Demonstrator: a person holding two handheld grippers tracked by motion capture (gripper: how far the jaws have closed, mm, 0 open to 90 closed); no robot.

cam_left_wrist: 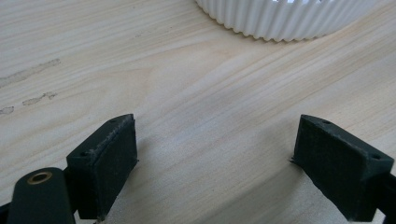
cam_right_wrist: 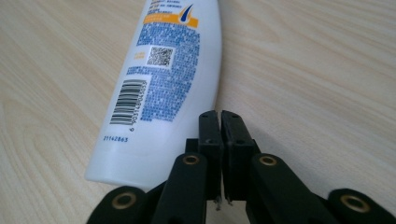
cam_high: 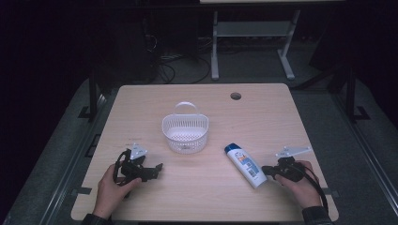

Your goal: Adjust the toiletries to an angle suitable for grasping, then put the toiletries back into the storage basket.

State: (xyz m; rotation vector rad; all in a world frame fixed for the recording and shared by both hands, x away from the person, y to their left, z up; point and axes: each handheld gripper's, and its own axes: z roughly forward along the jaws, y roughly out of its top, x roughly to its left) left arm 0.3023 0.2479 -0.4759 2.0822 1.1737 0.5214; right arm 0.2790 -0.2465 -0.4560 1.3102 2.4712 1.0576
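Overhead and gripper views of a light wooden table (cam_high: pixel 202 187) with 2 hand-held grippers at rest near its front edge. A white shampoo bottle (cam_high: pixel 245 164) with a blue cap lies flat on its side toward the right front, cap pointing away from the person, its printed back label with barcode and QR code facing up (cam_right_wrist: pixel 159 74). A white slotted plastic basket (cam_high: pixel 185 132) with an upright loop handle stands near the table's centre, apart from the bottle. The left gripper (cam_high: pixel 152 171) rests on the table with its jaws spread wide and nothing between them; its own view shows bare wood between the pads (cam_left_wrist: pixel 109 158) and the ribbed basket wall (cam_left_wrist: pixel 285 18) beyond. The right gripper (cam_high: pixel 266 170) lies just beside the bottle's base end with its jaws pressed together, holding nothing; whether the tips touch the bottle cannot be told. Handling, as a judgement: the bottle is probably moderately heavy if full, rigid but slightly yielding, with smooth, glossy, curved walls likely to slip. The most secure hold would be across the narrower sides at mid-body, near the balance point, with jaws opened wider than the body first. The basket appears light and stiff.
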